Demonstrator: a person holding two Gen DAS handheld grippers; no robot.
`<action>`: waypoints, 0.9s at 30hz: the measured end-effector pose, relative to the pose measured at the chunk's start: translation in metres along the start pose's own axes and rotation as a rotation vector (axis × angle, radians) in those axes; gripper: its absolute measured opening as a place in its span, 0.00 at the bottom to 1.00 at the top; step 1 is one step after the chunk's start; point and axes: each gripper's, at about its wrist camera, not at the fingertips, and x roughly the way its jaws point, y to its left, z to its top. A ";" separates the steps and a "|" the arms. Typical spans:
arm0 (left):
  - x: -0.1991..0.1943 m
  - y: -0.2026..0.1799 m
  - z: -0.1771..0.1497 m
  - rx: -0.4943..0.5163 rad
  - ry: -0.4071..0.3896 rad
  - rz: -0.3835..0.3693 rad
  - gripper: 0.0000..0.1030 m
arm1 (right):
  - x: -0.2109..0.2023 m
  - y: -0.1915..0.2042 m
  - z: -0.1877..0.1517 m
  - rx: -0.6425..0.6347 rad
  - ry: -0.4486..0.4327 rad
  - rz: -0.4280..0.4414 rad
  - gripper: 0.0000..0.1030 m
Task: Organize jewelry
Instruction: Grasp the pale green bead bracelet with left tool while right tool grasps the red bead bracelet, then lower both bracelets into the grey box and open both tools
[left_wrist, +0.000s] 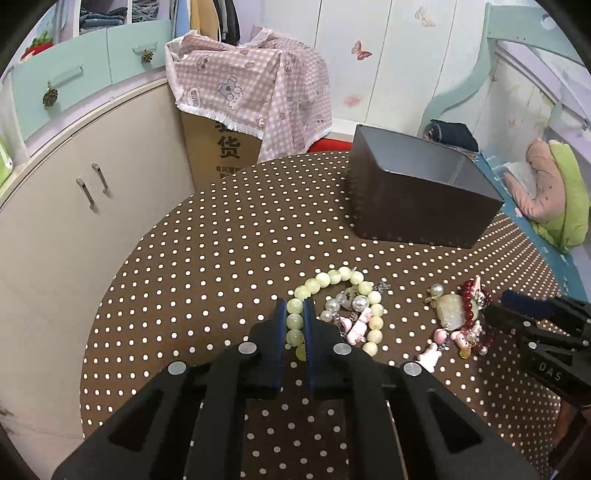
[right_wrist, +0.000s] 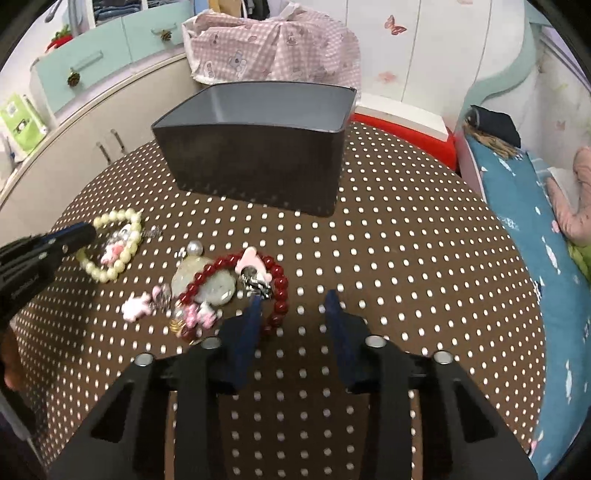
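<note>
On the brown polka-dot table (left_wrist: 221, 251) lies a pale green bead bracelet (left_wrist: 347, 277). My left gripper (left_wrist: 295, 314) is shut on its near side; it also shows in the right wrist view (right_wrist: 79, 234) at the bracelet (right_wrist: 122, 254). A pearl and pink charm piece (left_wrist: 351, 314) lies inside that loop. A dark red bead bracelet (right_wrist: 275, 291) lies with a jade pendant (right_wrist: 218, 290) and pink charms (right_wrist: 135, 306). My right gripper (right_wrist: 293, 306) is open, its left finger just inside the red bracelet's near edge. A dark open box (right_wrist: 258, 147) stands behind.
White cabinets (left_wrist: 74, 206) stand to the left. A cardboard box under pink checked cloth (left_wrist: 251, 85) is behind the table. A blue bed edge with a pink and green plush (left_wrist: 546, 195) runs along the right. A red stool (right_wrist: 406, 125) sits behind the table.
</note>
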 end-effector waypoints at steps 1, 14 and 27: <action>-0.002 0.000 0.000 -0.003 -0.003 -0.013 0.08 | -0.002 -0.002 -0.002 0.000 0.000 0.017 0.16; -0.038 -0.014 0.017 0.010 -0.073 -0.146 0.07 | -0.051 -0.021 -0.013 0.021 -0.096 0.109 0.08; -0.072 -0.038 0.046 0.053 -0.120 -0.291 0.07 | -0.113 -0.016 0.023 -0.006 -0.237 0.123 0.08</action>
